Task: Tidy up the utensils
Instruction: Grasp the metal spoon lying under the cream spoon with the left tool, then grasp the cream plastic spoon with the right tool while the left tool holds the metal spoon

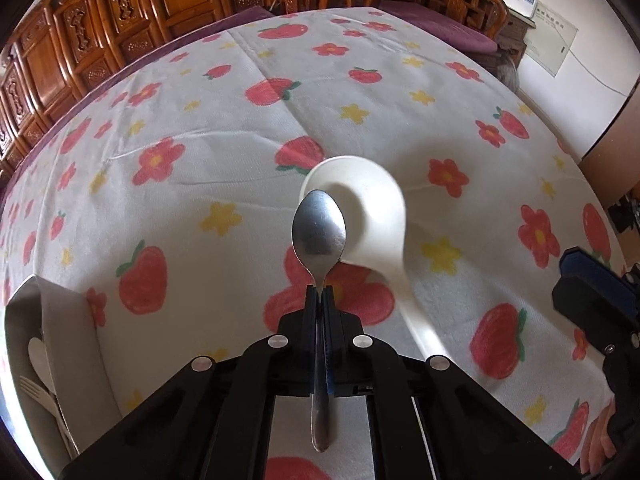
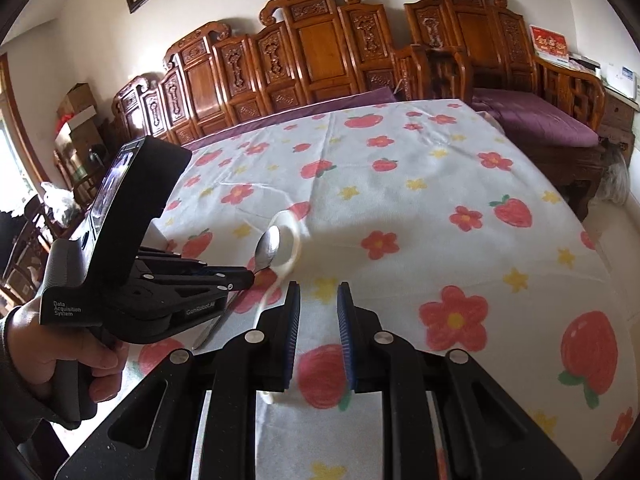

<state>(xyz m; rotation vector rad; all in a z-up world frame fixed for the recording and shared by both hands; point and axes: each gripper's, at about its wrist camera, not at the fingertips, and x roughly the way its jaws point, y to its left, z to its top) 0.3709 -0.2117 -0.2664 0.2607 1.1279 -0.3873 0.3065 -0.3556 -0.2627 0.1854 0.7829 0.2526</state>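
With the left claw (image 1: 320,294) clamped on the metal spoon (image 1: 319,232), handle running back between its jaws, bowl ahead, the tray (image 1: 64,344) lies lower left. Right claw (image 2: 318,332) partly open, empty; white spoon (image 1: 376,220) lies ahead, nearer it. Casing reads "Data Acquisition System", "GenRobot.AI".

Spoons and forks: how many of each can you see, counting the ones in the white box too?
Spoons: 3, a metal spoon, a big white spoon, and a pale spoon in the box.
Forks: 1, a pale fork.
Total: 4
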